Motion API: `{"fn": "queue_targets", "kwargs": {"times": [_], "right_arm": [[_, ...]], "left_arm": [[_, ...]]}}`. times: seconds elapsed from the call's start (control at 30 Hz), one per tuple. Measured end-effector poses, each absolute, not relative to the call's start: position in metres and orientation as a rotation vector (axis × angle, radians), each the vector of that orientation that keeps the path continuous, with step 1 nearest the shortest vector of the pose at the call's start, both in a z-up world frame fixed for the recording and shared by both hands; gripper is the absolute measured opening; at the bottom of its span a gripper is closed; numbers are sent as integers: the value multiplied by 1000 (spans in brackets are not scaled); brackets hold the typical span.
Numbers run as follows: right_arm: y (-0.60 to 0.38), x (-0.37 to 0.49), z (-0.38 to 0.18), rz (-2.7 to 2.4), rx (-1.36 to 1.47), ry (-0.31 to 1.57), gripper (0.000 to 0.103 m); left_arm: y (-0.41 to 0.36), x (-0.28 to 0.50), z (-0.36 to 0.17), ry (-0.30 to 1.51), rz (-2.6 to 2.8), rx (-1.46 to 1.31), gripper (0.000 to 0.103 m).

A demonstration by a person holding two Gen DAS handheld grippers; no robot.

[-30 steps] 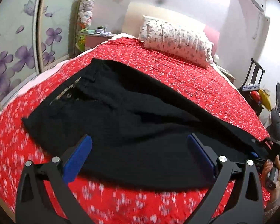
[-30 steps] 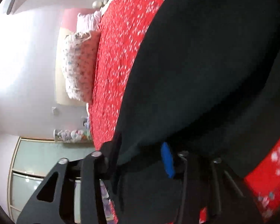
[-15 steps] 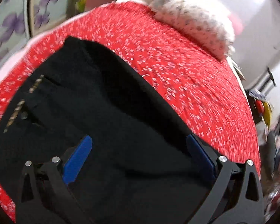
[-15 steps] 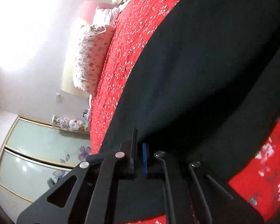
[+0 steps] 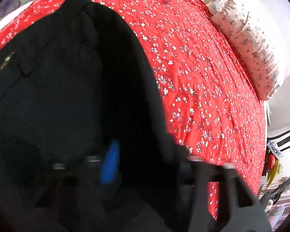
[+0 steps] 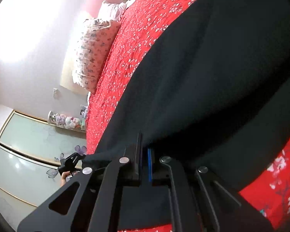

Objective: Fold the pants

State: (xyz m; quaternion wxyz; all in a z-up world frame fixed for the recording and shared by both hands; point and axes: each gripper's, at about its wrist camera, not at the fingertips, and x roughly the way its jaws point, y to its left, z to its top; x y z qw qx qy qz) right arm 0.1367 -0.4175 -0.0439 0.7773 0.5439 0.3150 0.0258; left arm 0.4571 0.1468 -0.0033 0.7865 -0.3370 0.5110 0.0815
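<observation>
Black pants [image 5: 71, 89] lie spread on the bed [image 5: 203, 89], over its red flowered cover, well short of the pillow [image 5: 247, 40]. Left claw [image 5: 143, 164], blurred: jaws have just been closing, with a fold of the pants between them; whether the pads press on the cloth cannot be told. Right claw [image 6: 144, 155]: jaws fully together, clamped on the pants' edge [image 6: 212, 77]. Left claw also appears in the right wrist view [image 6: 72, 161], beside the wardrobe [image 6: 29, 154].
</observation>
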Motion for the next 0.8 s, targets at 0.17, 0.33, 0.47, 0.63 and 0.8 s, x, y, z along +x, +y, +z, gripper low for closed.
{"fn": "queue_targets", "kwargs": {"times": [0.17, 0.33, 0.47, 0.63, 0.8], "right_arm": [[-419, 139, -43, 64, 1191, 674, 4], [-422, 135, -40, 72, 1186, 657, 4], [-427, 130, -33, 83, 1179, 632, 4], [-431, 119, -19, 83, 1141, 613, 4], [-434, 103, -13, 82, 1124, 611, 4]], "left_arm": [[144, 427, 20, 979, 173, -694, 9], [147, 375, 67, 858, 110, -638, 9], [158, 309, 101, 772, 57, -613, 9], [173, 224, 95, 721, 64, -609, 9], [184, 163, 45, 749, 128, -622, 9]]}}
